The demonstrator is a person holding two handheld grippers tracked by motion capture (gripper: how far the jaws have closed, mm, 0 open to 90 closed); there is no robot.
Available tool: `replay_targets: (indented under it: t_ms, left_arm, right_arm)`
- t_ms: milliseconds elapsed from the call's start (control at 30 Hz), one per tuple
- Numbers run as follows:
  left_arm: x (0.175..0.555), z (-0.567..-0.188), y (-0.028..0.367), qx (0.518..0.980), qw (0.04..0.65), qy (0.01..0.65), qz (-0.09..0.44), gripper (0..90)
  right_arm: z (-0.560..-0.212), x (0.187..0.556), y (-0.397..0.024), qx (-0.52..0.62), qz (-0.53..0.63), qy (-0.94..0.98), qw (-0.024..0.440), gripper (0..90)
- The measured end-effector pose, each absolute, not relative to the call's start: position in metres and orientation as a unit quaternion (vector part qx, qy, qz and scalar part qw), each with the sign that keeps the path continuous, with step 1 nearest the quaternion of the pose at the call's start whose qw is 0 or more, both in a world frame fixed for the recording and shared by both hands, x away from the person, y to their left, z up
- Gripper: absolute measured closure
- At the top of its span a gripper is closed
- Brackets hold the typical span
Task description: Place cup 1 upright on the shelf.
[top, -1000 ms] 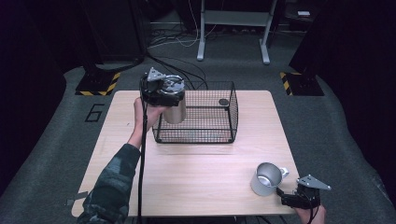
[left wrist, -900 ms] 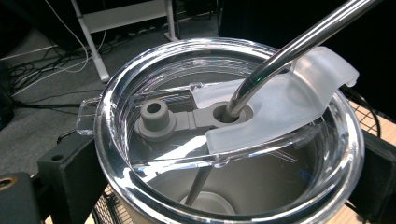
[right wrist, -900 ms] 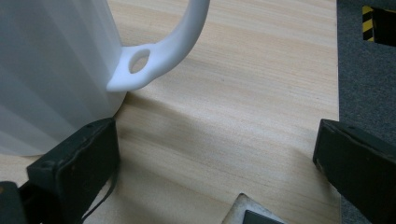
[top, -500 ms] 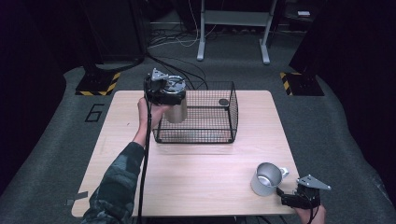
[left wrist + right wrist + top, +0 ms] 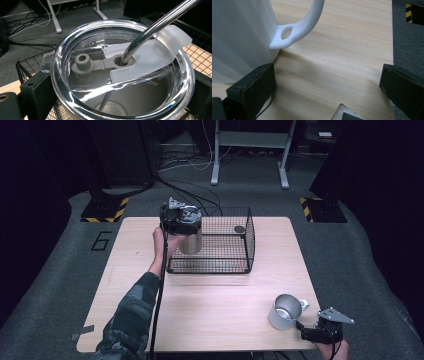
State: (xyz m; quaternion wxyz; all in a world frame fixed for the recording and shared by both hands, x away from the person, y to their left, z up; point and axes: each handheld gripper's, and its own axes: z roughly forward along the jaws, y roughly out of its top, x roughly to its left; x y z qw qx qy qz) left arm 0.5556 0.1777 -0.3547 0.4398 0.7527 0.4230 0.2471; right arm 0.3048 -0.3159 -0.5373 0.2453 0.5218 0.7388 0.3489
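Tumbler (image 5: 122,75) sits clamped in left tongs (image 5: 181,220) above wire basket (image 5: 220,265).

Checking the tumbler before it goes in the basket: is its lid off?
No. In the left gripper view a clear lid sits in the tumbler rim, with a metal straw passing through its hole.

A wire basket (image 5: 220,245) and a metal mug (image 5: 285,311) are borne by the wooden table (image 5: 210,300).
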Motion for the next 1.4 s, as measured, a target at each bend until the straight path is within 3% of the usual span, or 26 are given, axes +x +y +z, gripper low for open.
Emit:
replay_targets:
  t_ms: [1400]
  left_arm:
    - [0.573,-0.399,0.167,0.762,0.400,0.454,0.228,3.9]
  right_arm:
    - [-0.537,0.305,-0.316,0.522,0.350,0.738,0.245,0.1]
